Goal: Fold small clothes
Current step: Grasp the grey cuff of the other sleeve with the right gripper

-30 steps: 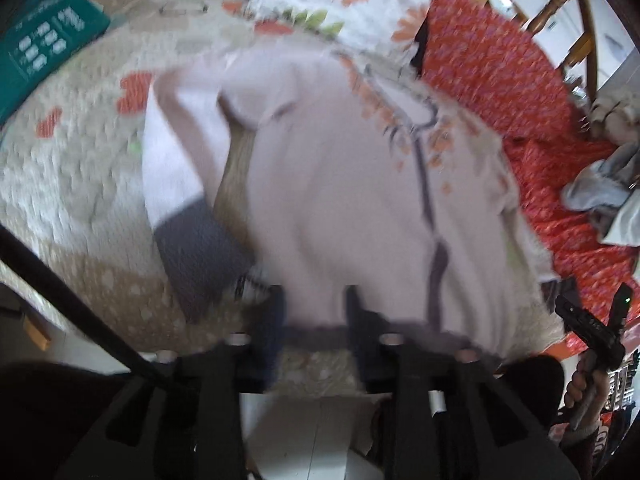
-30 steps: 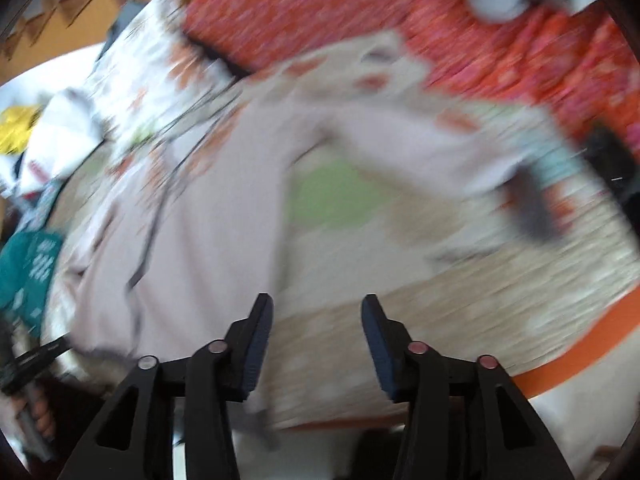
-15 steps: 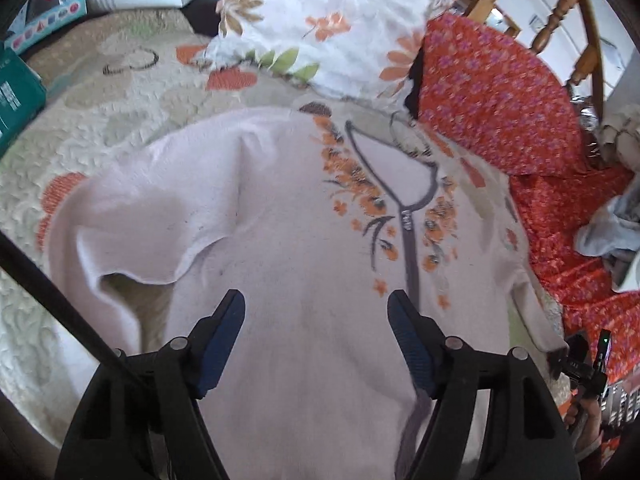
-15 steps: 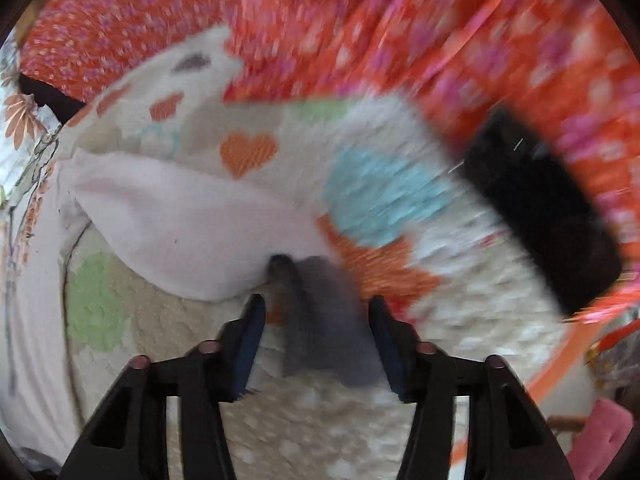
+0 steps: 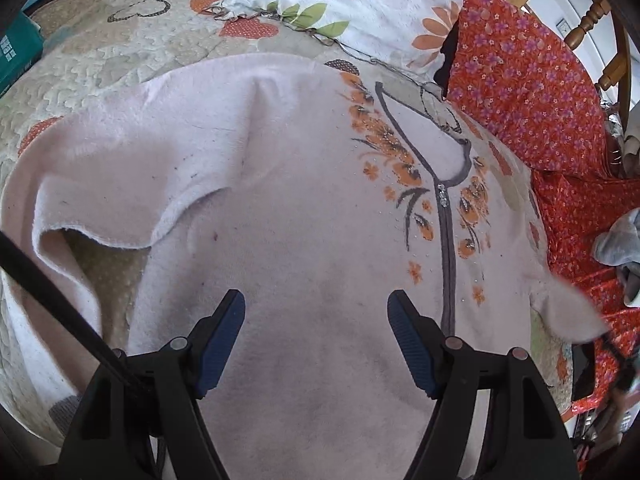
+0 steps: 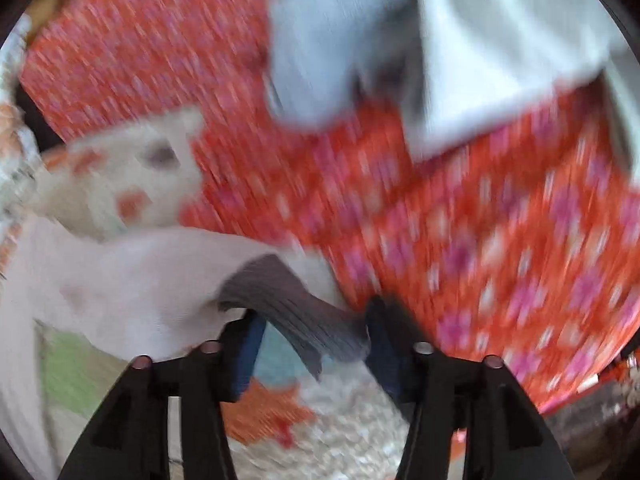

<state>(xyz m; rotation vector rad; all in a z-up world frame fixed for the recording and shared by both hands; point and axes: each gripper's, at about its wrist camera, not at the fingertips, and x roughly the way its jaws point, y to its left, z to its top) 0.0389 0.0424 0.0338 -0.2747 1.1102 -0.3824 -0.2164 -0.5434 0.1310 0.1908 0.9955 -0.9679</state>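
Gripping the fleecy sweater's (image 5: 300,208) ribbed cuff (image 6: 296,312), right gripper (image 6: 312,340).

Pale pink fleece top (image 5: 288,208) with orange floral embroidery and grey trim; cream quilt (image 5: 120,52) with orange hearts; red floral cloth (image 5: 528,92).

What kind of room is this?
Probably a bedroom: a pink top lies spread on a quilt beside a flowered pillow, with a wooden bed frame behind.
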